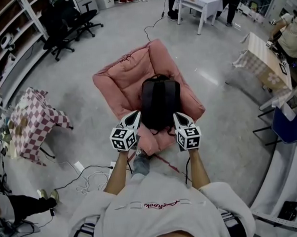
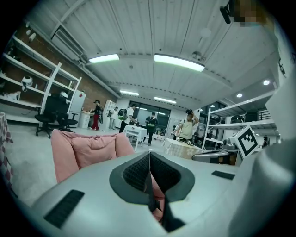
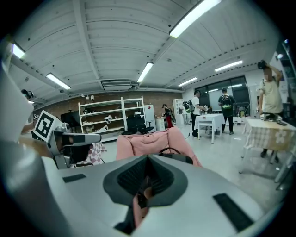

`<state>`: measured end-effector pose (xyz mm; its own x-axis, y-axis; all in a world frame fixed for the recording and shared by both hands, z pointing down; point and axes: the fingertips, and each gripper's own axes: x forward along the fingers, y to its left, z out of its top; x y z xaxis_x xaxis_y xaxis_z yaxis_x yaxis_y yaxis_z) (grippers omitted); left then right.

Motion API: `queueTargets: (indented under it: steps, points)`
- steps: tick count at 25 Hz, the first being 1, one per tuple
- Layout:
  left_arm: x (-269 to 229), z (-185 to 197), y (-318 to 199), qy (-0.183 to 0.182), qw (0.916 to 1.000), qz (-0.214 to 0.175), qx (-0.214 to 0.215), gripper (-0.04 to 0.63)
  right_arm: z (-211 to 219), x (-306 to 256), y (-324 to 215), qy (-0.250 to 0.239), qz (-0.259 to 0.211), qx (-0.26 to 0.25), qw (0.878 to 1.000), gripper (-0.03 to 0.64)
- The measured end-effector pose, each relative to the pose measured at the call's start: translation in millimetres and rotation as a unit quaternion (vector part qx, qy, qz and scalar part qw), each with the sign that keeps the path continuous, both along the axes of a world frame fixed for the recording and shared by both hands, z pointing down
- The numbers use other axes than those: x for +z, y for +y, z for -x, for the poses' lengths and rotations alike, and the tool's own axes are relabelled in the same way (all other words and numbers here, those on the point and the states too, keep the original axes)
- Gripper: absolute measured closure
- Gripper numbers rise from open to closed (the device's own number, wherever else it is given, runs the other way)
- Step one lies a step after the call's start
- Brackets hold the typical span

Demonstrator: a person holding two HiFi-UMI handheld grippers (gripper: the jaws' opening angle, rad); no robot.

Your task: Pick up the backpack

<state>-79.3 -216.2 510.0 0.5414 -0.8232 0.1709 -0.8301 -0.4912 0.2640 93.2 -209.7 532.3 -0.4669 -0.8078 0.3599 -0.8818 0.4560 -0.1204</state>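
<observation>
Smooth black backpack (image 1: 160, 102) on plush pink armchair (image 1: 122, 76)

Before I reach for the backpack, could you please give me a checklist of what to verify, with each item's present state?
1. The backpack is in view, resting on the pink chair: ok.
2. Its top handle shows: ok.
3. The left gripper is open for a grasp: not ok; jaws together, nothing between them.
4. The right gripper is open for a grasp: not ok; jaws together, nothing between them.
5. The floor by the feet is free of snags: not ok; cables lie there.
6. Either gripper touches the backpack: cannot tell.
</observation>
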Motion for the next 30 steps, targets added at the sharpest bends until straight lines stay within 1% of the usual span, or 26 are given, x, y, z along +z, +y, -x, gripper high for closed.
queueTargets:
  steps: [9, 17, 23, 30]
  points:
    - [3.1, 35.1, -91.2, 0.009, 0.9994, 0.012, 0.03, 0.583, 37.3, -10.8, -84.6, 0.014, -0.001, 0.026, 1.0, 0.598]
    - [17.9, 63.0, -157.2, 0.014, 0.997, 0.031, 0.069, 0.583, 57.0, -14.2, -139.4, 0.029, 0.004, 0.075, 0.997, 0.598]
    - [36.4, 60.0, -188.0, 0.013, 0.9937, 0.054, 0.097, 0.583, 52.7, -4.6, -161.0, 0.039, 0.018, 0.101, 0.994, 0.598]
    - [64.3, 47.2, -209.6, 0.003, 0.9905, 0.081, 0.111, 0.583, 34.7, 21.6, -177.9, 0.034, 0.042, 0.11, 0.992, 0.598]
